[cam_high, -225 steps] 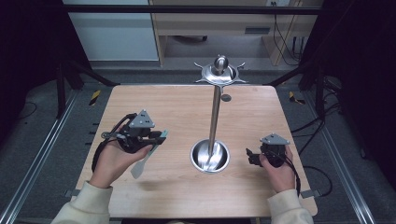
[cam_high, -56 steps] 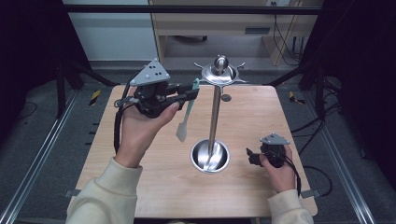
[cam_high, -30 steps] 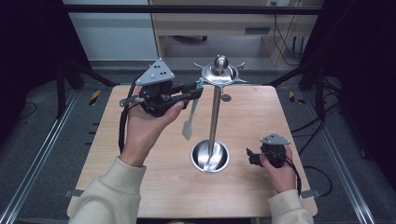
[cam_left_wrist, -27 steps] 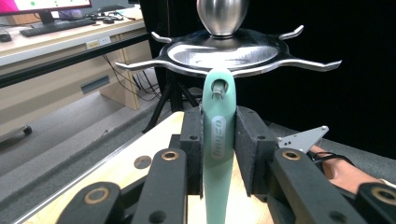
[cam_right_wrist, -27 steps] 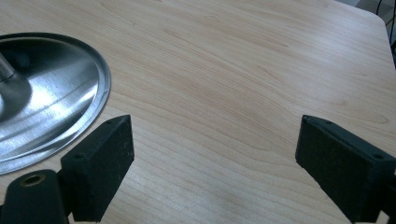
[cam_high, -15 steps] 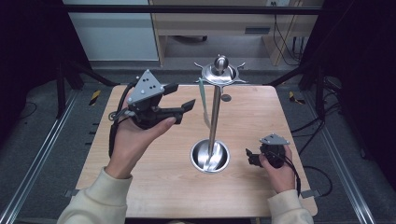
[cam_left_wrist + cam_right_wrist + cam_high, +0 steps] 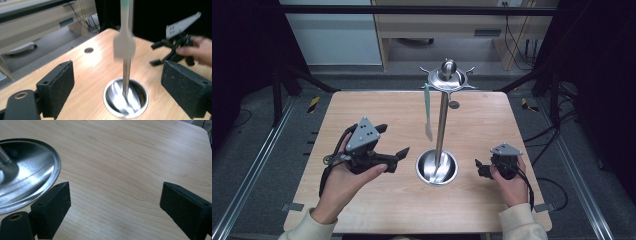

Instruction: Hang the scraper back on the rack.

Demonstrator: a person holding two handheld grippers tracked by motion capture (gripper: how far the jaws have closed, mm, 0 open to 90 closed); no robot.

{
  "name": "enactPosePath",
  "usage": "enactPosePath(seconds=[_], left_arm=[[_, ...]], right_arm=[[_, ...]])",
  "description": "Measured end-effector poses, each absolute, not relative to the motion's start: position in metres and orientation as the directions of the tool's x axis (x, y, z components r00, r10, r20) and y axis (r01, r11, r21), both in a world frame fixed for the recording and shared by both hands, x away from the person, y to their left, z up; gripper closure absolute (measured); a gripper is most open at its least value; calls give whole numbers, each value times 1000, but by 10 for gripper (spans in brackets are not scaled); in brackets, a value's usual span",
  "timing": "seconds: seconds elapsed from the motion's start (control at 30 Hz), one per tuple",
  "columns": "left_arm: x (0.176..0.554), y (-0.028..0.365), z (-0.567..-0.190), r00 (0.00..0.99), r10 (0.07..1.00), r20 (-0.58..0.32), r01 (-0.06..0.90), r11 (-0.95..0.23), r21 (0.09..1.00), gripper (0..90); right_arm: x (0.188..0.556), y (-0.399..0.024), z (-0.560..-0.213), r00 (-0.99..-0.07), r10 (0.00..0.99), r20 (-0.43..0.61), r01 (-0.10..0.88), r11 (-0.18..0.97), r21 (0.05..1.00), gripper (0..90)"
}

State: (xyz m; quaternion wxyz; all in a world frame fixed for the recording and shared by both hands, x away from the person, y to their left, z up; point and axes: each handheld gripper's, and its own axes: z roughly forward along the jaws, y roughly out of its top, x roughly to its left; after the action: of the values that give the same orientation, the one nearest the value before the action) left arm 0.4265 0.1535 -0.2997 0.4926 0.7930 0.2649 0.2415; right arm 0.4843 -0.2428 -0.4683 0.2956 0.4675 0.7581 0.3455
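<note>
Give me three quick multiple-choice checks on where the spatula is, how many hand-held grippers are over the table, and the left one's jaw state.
1. Where is the spatula?
A. Flat on the table
B. Hanging from a hook at the top of the metal stand
C. In the left hand-held gripper

2. How many hand-held grippers are over the table?
A. One
B. Two
C. Three

3. The left hand-held gripper's jaws are:
A. Open and empty
B. Shut on the spatula
C. Shut on the stand's pole

Key: 1 B, it dangles beside the pole in the high view. 2 B, the left one and the right hand-held gripper. 3 A, the left gripper view shows a wide gap.
</note>
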Motion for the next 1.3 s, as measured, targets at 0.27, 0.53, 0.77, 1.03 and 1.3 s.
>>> enactPosePath(seconds=[0.27,0.53,0.77,1.03,1.3], left_arm=[[426,168,-339,737,672,67,257,-370,893,98],[441,186,-368,720,691,67,274,-371,887,78],[455,207,-390,688,724,48,317,-359,878,73],[466,235,-412,627,779,17,369,-316,874,73],[477,265,-428,536,844,4,411,-265,872,73]], right_arm=[[484,-243,-468,-382,915,-129,505,324,800,101],[483,-245,-468,-377,918,-125,504,317,803,101],[482,-243,-467,-381,916,-126,499,318,806,102],[482,-244,-467,-382,915,-133,498,325,804,101],[483,-243,-468,-385,913,-136,496,329,803,101]])
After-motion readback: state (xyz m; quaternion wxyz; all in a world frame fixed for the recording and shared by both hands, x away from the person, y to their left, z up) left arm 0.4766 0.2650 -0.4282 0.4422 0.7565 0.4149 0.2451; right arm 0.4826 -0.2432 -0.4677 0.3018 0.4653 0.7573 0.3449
